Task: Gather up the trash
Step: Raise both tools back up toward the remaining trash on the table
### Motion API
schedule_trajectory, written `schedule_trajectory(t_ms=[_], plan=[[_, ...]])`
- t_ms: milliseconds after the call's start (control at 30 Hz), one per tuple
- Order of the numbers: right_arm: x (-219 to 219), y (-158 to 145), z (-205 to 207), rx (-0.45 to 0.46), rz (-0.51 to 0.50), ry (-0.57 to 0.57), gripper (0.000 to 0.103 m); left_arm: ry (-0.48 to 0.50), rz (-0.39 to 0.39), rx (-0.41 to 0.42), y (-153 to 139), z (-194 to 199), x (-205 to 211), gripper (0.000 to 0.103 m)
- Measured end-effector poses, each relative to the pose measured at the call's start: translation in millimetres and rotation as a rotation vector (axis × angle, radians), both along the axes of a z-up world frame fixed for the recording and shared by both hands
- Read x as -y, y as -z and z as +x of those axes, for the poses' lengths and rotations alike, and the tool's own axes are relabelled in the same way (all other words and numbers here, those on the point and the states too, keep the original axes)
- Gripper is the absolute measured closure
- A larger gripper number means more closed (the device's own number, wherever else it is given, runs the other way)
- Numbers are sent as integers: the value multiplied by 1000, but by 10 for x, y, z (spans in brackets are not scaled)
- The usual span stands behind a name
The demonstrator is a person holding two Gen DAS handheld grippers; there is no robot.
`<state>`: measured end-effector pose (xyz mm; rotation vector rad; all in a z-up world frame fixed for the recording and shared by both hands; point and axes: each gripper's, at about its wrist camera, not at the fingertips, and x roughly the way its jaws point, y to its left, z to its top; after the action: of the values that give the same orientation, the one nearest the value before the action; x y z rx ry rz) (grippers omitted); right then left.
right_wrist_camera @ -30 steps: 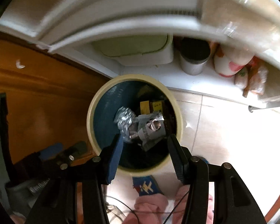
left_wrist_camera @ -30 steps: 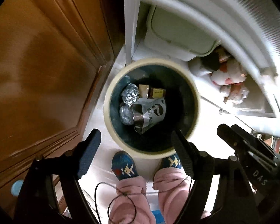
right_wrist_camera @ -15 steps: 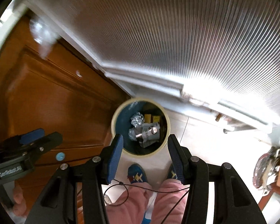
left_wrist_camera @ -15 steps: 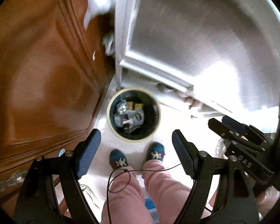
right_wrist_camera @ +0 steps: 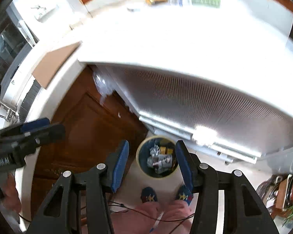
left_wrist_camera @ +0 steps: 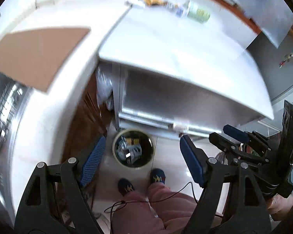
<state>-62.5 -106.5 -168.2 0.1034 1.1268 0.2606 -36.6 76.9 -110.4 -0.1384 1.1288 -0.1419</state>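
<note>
- Left gripper (left_wrist_camera: pixel 142 159): we see its two blue-padded fingers (left_wrist_camera: pixel 92 160) spread wide, nothing between them; it points steeply down at the floor.
- Right gripper (right_wrist_camera: pixel 152 164): its jaws stand apart at a middling width, pads bare, with no item pinched. In the left wrist view we find it at the right edge, also empty.
- Trash bin (left_wrist_camera: pixel 133 148): a round bin with a pale rim and dark inside, standing on the light tiled floor (left_wrist_camera: pixel 171 156) well below both grippers. It sits just beside the brown wooden cabinet door (right_wrist_camera: pixel 87 128) and close to the foot of the white ribbed cabinet front (right_wrist_camera: pixel 205 105).
- Trash (right_wrist_camera: pixel 160 159): lying inside the bin, we list crumpled silver foil, a grey-white wrapper and small yellow boxes. All of it is within the rim; finer detail is too small to tell.
- Person: two feet in dark blue patterned slippers (left_wrist_camera: pixel 158 176) stand just beside the bin's near edge, with pink trouser legs (left_wrist_camera: pixel 162 204) above them. A thin black cable (left_wrist_camera: pixel 146 201) trails across the legs.
- White countertop (left_wrist_camera: pixel 175 44): bright and blurred; at its far edge we note a few packages (left_wrist_camera: pixel 197 12), among them a green-labelled one, unreadable.
- Brown cardboard sheet (left_wrist_camera: pixel 37 54): lying flat on the pale counter at the left.
</note>
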Motion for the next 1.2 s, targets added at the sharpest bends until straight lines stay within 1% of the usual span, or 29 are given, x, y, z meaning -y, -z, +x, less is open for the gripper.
schedule_trajectory(t_ms=[67,100,133,167,200,333,467,567,733,800,867,933,1033,1100,1200], plan=[[-17,-241,-11,41,-14,1,53,8,-3,25,-190,30,-58,27],[-19,-341,-16,58,-20,4,53,11,-4,34,-218,31,-76,27],[-9,-469,-17,83,-24,13,53,17,-2,53,-333,49,-109,27],[-18,-583,-20,102,-24,21,53,20,0,62,-367,63,-130,27],[-19,-721,-22,123,-23,32,53,28,2,77,-467,86,-156,27],[18,-1088,15,182,-11,71,53,46,-10,107,-761,164,-221,27],[35,-1437,80,232,-15,100,53,64,-19,146,-821,251,-257,27],[-4,-1688,149,265,-15,116,53,80,-18,189,-1027,345,-292,27],[0,-2071,335,326,-36,134,52,89,-31,229,-1301,584,-298,27],[43,-2216,450,344,-41,142,51,90,-28,242,-1400,697,-273,27],[93,-2354,559,353,-41,146,48,93,-30,256,-1508,851,-233,27],[148,-2475,703,361,-39,140,47,93,-29,269,-1565,1001,-173,27],[237,-2617,1024,369,-62,118,47,82,-11,282,-1642,1260,-62,27],[323,-2701,1307,372,-75,86,47,58,11,282,-1680,1466,26,27],[438,-2749,1741,377,-113,36,47,40,3,264,-1730,1812,170,27]])
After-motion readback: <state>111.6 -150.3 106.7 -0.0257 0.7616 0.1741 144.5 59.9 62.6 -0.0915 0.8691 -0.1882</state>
